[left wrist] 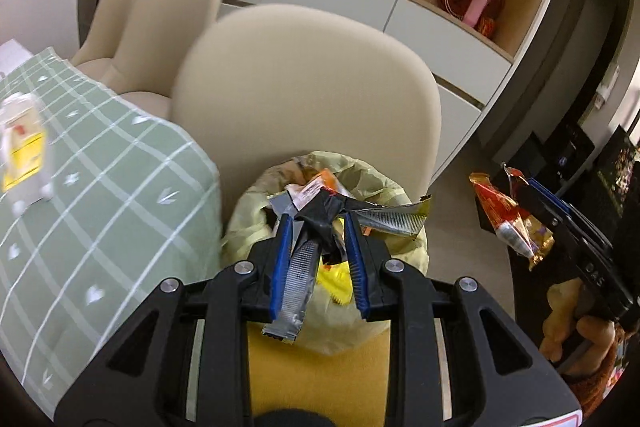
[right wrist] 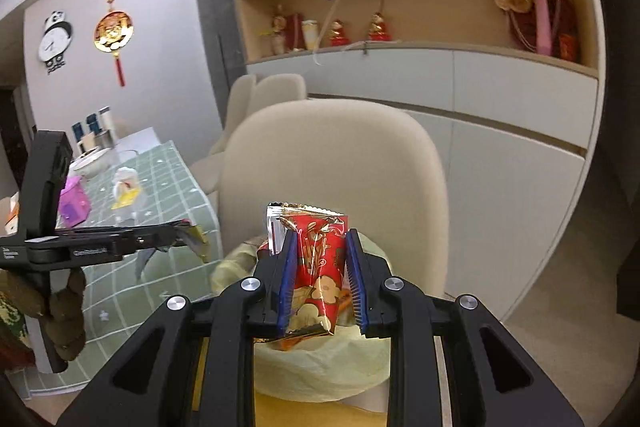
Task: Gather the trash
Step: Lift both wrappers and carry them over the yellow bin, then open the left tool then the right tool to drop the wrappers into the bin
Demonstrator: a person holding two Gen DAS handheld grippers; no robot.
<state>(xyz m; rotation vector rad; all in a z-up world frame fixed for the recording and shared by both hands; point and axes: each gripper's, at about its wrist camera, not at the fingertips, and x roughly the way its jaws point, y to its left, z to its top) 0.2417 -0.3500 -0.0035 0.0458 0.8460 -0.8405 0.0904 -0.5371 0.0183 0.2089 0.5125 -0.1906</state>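
Left tool [left wrist: 318, 247] pinches a bundle of silver and black wrappers [left wrist: 316, 227] between its blue pads, with loose strips hanging out below and to the right. Right tool [right wrist: 320, 275] pinches a red and gold snack packet [right wrist: 316, 267]. Both are poised above a trash bin [left wrist: 360, 319] lined with a pale yellow bag, which stands on the floor in front of a beige chair [left wrist: 304, 87], just beside a table [left wrist: 100, 207] covered in a green checked cloth.

The bin already holds wrappers: an orange and white packet [left wrist: 320, 187] near the top and a yellow one [left wrist: 336, 283] lower down. It looks fairly full, with litter near the rim.

Risks, as a judgement: the long silver strip reaches past the bin's rim, so letting go now could drop it on the floor. Light foil may cling to the pads instead of falling. The two tools are near each other, so releasing together could tangle the packets or knock them outside the bag.
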